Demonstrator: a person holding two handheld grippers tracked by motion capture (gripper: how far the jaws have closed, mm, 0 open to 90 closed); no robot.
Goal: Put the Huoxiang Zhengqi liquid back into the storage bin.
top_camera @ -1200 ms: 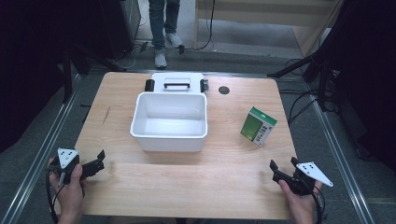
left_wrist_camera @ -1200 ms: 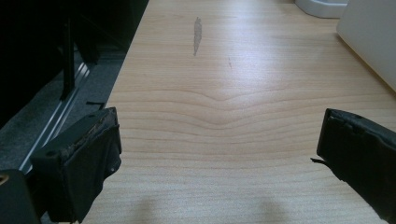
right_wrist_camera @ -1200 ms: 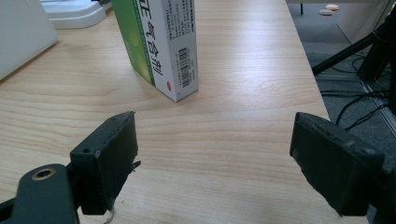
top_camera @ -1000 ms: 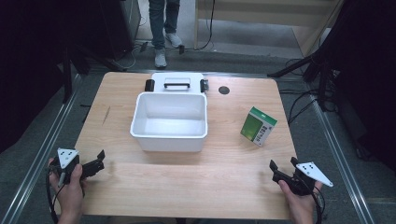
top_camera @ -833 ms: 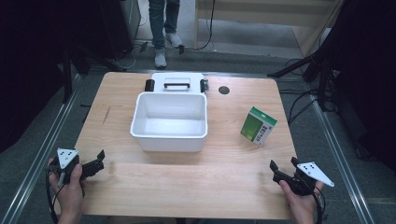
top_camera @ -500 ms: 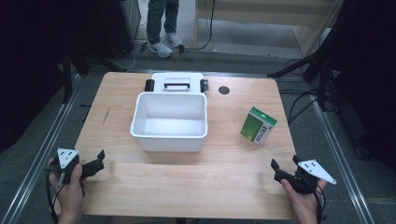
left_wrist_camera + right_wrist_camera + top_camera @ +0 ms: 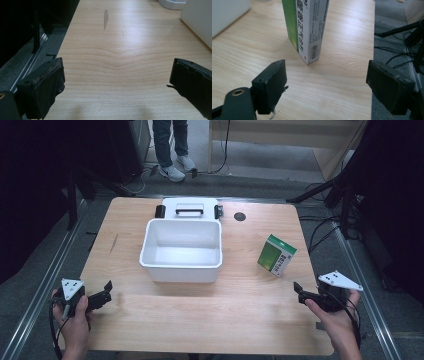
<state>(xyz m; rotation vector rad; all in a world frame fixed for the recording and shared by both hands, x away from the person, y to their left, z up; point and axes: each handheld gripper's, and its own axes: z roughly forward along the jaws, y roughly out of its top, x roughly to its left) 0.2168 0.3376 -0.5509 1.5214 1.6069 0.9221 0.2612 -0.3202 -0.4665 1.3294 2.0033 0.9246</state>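
A green and white carton (image 7: 276,255) stands upright on the wooden table (image 7: 200,320), right of a white open bin (image 7: 181,268). My right gripper (image 7: 298,292) hovers at the table's near right, below the carton in the high view. It is open, and its jaws have just closed a little with nothing between them. In the right gripper view the carton (image 7: 308,30) stands ahead of my right gripper (image 7: 327,87), a short way off. My left gripper (image 7: 107,291) rests open at the near left over bare wood. In its own view the left gripper (image 7: 117,87) holds nothing.
Behind the bin lies a white lid (image 7: 190,209) with a dark handle and black clips. A round dark hole (image 7: 240,216) sits in the table by the lid. A person's legs (image 7: 170,145) stand beyond the far edge. Cables (image 7: 320,230) trail off the right side.
My right hand has lifted off the table and shifted slightly right in the high view. The left hand, carton and bin have stayed put.
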